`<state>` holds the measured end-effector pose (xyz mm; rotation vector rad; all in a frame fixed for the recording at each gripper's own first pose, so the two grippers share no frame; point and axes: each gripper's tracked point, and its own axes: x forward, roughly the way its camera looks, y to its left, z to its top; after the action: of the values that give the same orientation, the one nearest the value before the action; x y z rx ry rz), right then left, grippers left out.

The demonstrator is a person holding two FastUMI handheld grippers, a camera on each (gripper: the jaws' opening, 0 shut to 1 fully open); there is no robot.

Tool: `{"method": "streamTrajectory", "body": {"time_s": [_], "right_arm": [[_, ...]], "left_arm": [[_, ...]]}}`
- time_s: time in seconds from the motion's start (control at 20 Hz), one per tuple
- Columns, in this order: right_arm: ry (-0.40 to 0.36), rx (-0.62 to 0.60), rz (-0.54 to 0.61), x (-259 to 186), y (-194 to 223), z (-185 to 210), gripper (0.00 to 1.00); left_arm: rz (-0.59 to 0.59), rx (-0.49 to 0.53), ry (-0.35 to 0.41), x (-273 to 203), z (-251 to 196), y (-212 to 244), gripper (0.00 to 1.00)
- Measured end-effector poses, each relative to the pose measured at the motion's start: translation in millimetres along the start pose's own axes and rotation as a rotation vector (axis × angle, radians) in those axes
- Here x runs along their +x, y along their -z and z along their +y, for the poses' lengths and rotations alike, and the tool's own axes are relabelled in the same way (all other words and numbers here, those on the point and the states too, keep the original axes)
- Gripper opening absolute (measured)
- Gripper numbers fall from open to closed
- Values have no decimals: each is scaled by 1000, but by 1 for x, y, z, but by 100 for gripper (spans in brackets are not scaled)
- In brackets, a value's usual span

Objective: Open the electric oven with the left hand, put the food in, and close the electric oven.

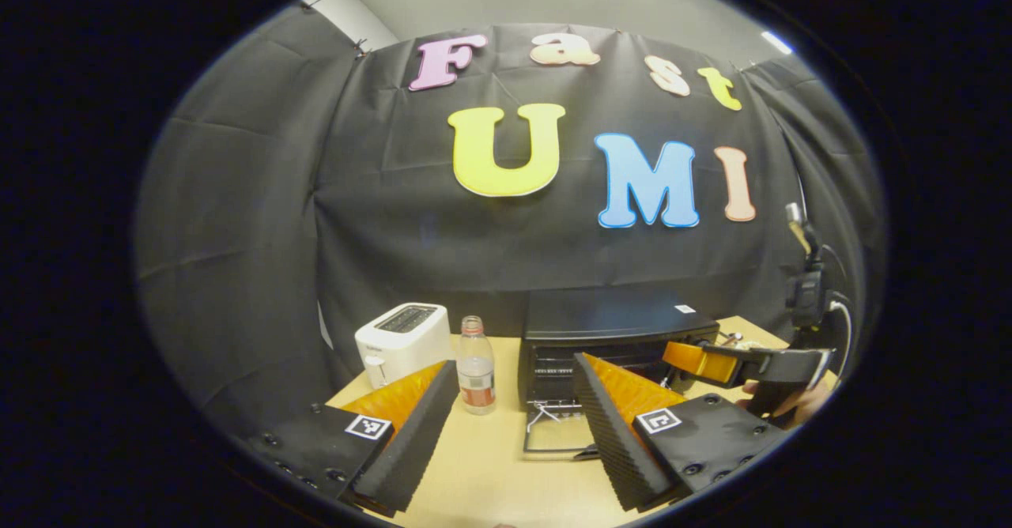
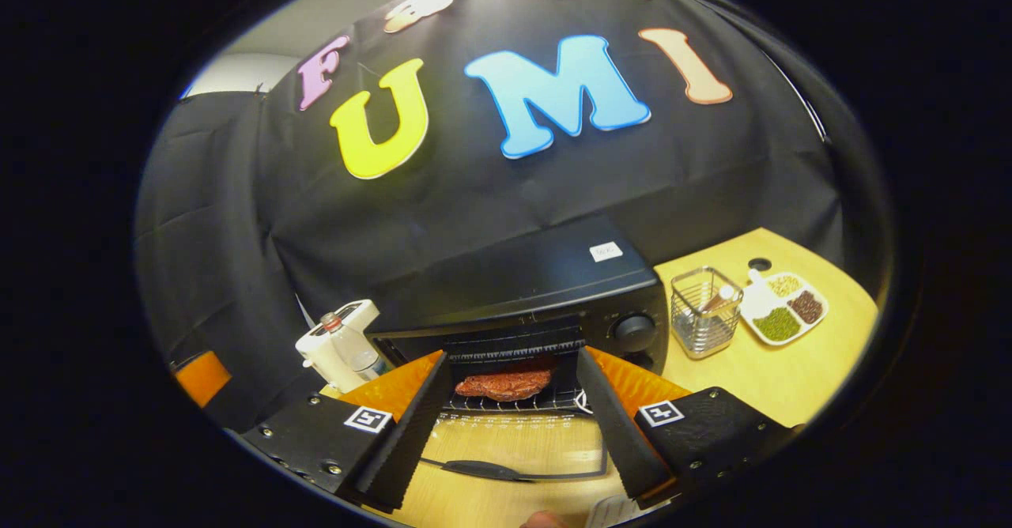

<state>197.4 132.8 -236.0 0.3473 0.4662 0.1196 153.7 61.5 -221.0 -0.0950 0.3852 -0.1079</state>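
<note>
Food in oven, door down

Oven (image 2: 545,291) sits mid-table w/ door (image 2: 514,453) dropped flat toward the camera, likely left that way for loading. Food (image 2: 506,386), a reddish patty, lies on the rack inside, so closing looks like what's left. Right gripper (image 2: 506,425) faces the cavity, jaws apart, empty. Left gripper (image 1: 514,425) hangs back near the door, jaws wide, holding nothing, prob. ready to lift it.

Each hand-held gripper, the left (image 1: 514,425) and the right (image 2: 514,425), has two black bodies dotted with round screws, each carrying a small white square tag with a black mark. The fingers (image 1: 609,425) are orange wedges faced with black ribbed pads.
</note>
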Motion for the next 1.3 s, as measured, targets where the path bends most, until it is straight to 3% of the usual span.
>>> {"method": "streamTrajectory", "body": {"time_s": [0.05, 0.1, 0.15, 0.25, 0.35, 0.45, 0.65, 1.0, 1.3], "right_arm": [[1, -18, -14, -14, -7, -2, 98], [3, -32, -29, -24, -13, -5, 98], [6, -47, -44, -34, -19, -7, 98], [15, -76, -77, -56, -31, -14, 98], [32, -104, -111, -74, -43, -23, 97], [56, -122, -141, -91, -52, -32, 97], [105, -153, -219, -124, -74, -51, 97], [220, -221, -253, -170, -91, -88, 98], [324, -205, -268, -201, -101, -114, 98]], "left_arm": [[10, -9, 6, 0, -6, 4, 100], [20, -18, 14, -2, -12, 10, 91], [28, -21, 21, -3, -17, 15, 91], [48, -17, 36, -5, -29, 27, 100], [83, -10, 60, -6, -44, 44, 91], [112, -7, 88, -8, -60, 60, 100], [190, -20, 139, -1, -88, 98, 100], [382, -63, 211, 18, -127, 180, 98], [482, 3, 230, 35, -140, 230, 98]]}}
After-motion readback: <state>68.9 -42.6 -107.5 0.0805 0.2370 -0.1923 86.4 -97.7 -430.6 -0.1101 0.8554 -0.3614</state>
